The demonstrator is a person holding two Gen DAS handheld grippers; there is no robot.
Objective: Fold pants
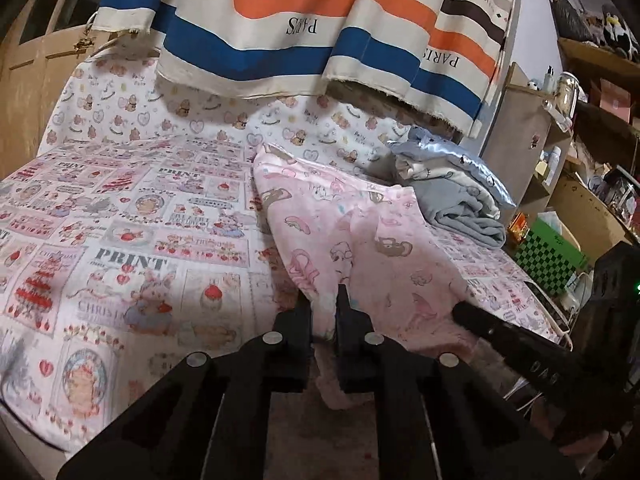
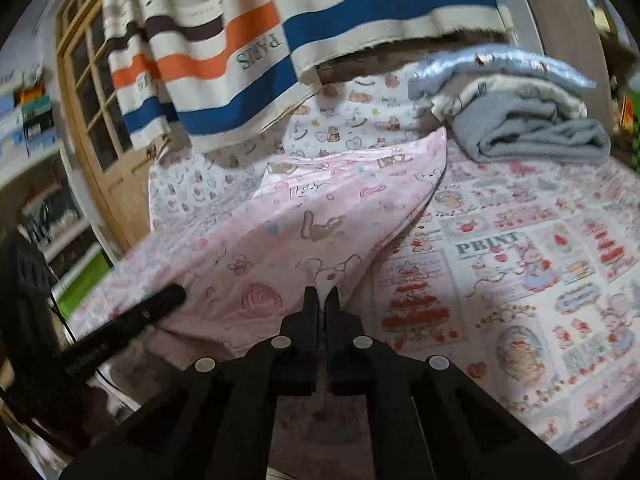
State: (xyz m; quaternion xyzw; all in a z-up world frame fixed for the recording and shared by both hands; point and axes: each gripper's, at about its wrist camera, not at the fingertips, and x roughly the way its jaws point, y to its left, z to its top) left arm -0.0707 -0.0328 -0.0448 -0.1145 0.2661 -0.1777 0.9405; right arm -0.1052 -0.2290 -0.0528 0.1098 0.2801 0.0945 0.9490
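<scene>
Both tongs pinch cloth: my left tongs (image 1: 325,312) and right tongs (image 2: 321,300) grip the pink pants (image 1: 360,240) at lower centre. I judge them light, floppy, best held along the edge.

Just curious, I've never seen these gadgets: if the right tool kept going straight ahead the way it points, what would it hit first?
The right tool is already clamped on the pink pants, so it would likely push further into that fabric.

The striped orange, blue and brown curtain (image 1: 304,28) runs off the frame's top edge; shelf clutter (image 2: 36,128) at left is blurred beyond telling.
</scene>
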